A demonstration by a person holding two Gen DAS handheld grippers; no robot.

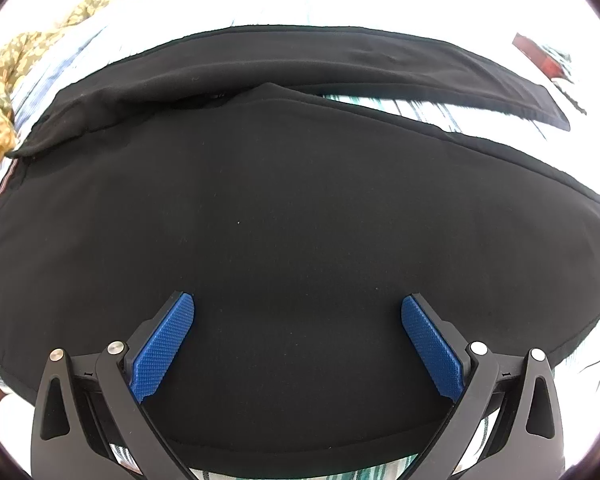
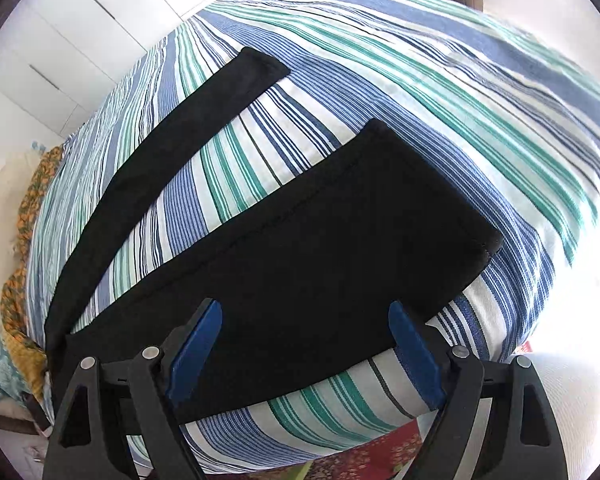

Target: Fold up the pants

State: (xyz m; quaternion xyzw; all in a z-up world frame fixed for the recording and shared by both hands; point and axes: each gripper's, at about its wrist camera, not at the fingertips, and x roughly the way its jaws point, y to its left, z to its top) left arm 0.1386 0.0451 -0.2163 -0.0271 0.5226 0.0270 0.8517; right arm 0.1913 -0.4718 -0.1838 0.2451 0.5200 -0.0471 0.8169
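Black pants (image 2: 308, 240) lay flat on the striped bed (image 2: 460, 80), legs spread apart. Left gripper (image 1: 298, 308) hovered released over the upper pants; right gripper (image 2: 305, 316) released over the near leg, grasping nothing.

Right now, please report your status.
Left claw open, right claw open, both empty. Black fabric pants flat on striped bedsheet, legs apart. Nothing in the way.

No text, brand, number or sign could be read anywhere. A small striped tab at the waist edge of the black pants (image 1: 8, 180) was perhaps a label, too blurred to make out.
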